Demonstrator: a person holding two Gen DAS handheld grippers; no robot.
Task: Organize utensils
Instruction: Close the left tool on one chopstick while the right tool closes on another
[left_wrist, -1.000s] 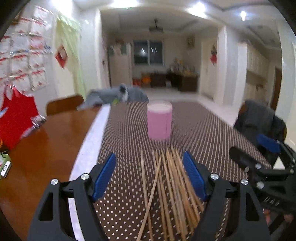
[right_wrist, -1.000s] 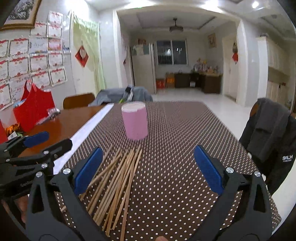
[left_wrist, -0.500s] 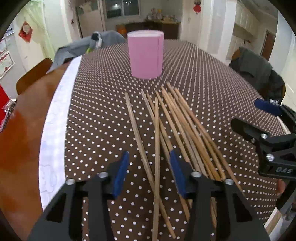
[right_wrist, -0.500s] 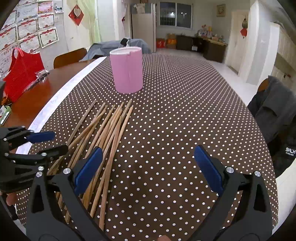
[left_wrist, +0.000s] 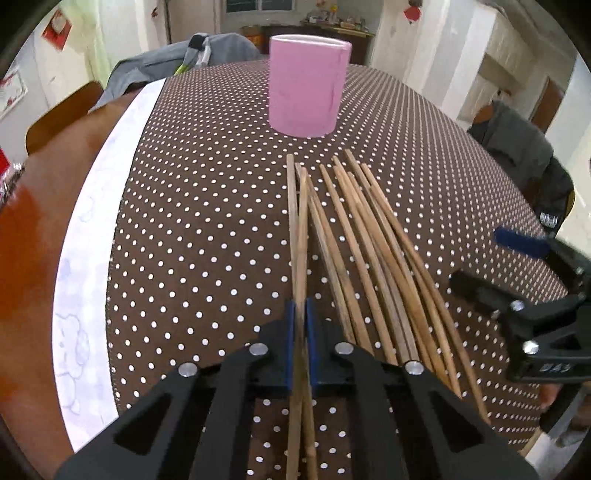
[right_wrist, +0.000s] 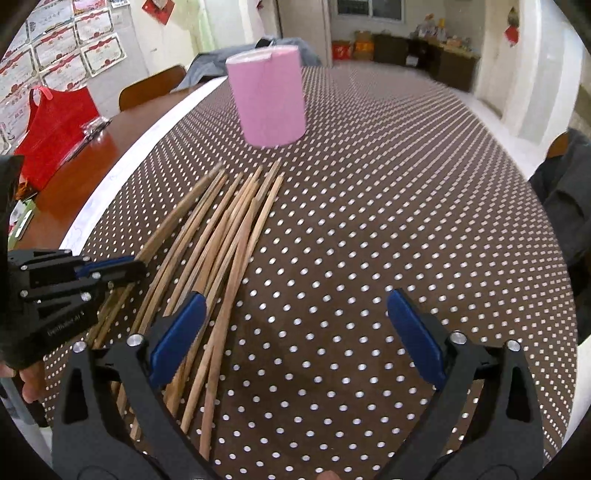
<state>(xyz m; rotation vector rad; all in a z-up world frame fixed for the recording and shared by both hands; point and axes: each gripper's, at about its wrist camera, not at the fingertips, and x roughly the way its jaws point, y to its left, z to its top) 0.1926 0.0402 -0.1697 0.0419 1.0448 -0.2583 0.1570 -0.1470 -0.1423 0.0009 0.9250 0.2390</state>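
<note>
The setting is a home dining and living room, indicated by a long counter under a dotted tablecloth, wooden chairs, framed certificates on the wall, and a sideboard.

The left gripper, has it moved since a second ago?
Yes. The left gripper has dropped toward the chopsticks: the pink cup now sits higher in its view, and its jaws have shut on two sticks.

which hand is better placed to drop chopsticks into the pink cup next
Left. The left gripper is already shut on two chopsticks that point toward the pink cup. The right gripper holds nothing; its jaws are closing beside the pile, pressing on no stick.
</note>
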